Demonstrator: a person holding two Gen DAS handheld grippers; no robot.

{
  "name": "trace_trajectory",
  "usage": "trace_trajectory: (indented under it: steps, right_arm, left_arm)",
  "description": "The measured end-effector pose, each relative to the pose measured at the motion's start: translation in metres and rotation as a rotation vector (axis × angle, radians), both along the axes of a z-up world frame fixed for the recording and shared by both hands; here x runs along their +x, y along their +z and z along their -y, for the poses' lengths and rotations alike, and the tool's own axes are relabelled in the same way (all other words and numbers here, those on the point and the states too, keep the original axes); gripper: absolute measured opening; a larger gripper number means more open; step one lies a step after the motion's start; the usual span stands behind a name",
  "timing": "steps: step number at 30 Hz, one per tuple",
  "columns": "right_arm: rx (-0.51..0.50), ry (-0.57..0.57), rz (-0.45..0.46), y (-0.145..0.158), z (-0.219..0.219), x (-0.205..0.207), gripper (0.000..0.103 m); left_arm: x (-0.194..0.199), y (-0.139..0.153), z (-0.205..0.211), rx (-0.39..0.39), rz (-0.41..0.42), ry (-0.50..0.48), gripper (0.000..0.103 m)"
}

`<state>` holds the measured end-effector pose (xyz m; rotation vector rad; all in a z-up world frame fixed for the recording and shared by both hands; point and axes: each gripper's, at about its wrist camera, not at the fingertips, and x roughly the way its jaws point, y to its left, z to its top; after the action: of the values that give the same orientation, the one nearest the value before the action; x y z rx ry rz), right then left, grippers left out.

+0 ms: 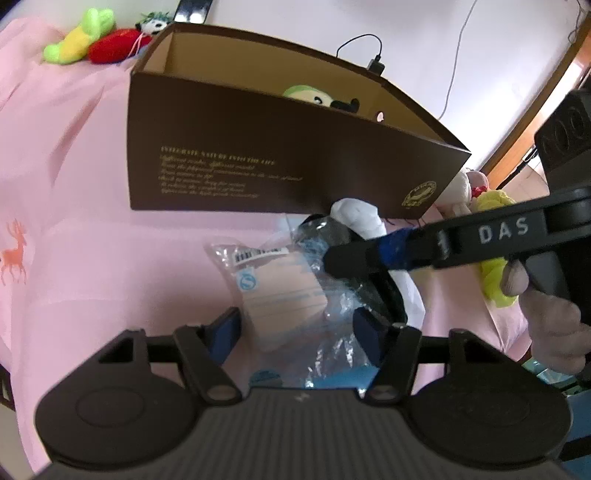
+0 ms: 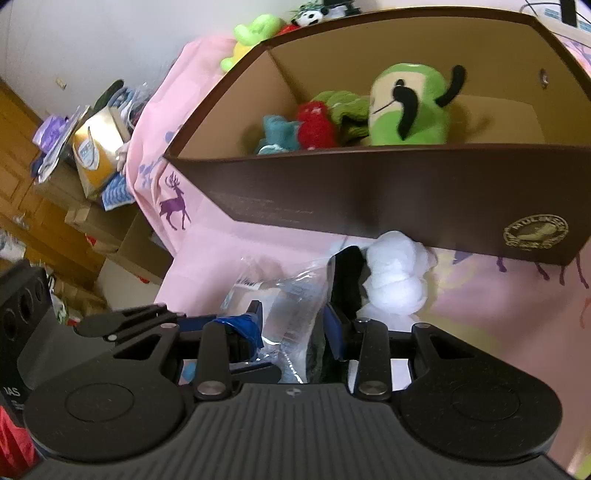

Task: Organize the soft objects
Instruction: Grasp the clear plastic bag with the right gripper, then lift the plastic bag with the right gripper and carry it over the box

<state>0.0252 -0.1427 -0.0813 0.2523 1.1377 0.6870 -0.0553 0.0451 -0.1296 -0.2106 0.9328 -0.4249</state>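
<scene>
A clear plastic bag (image 1: 280,280) with a barcode label and a dark item inside lies on the pink cloth in front of a brown cardboard box (image 1: 280,155). My left gripper (image 1: 295,328) is open with the bag between its fingers. My right gripper (image 2: 293,321) is open around the same bag (image 2: 291,306); it also shows in the left wrist view (image 1: 354,258), reaching in from the right. A white soft toy (image 2: 395,273) lies against the box front. Inside the box (image 2: 406,184) sit a green plush (image 2: 410,107), a red one (image 2: 316,125) and a teal one (image 2: 277,133).
More plush toys lie on the pink cloth behind the box: a green-yellow one (image 1: 79,37), a red one (image 1: 118,46) and a panda (image 1: 153,26). A yellow plush (image 1: 495,236) and a pale one (image 1: 465,188) lie right of the box. Cluttered boxes (image 2: 96,155) stand beyond the cloth's left edge.
</scene>
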Motion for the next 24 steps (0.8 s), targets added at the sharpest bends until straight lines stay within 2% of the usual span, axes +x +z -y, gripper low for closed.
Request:
trace_trajectory:
  steps: [9, 16, 24]
  right_arm:
    - [0.023, 0.020, 0.008, 0.005, -0.005, 0.001, 0.019]
    - [0.081, 0.027, 0.006, 0.019, -0.007, 0.003, 0.018]
    - [0.154, 0.055, 0.073, 0.052, -0.005, -0.002, 0.018]
  left_arm:
    - [-0.002, 0.017, -0.005, 0.024, 0.061, 0.009, 0.047]
    - [-0.013, 0.040, -0.013, 0.026, 0.112, 0.012, 0.045]
    - [-0.025, 0.083, -0.012, 0.048, 0.219, 0.005, 0.045]
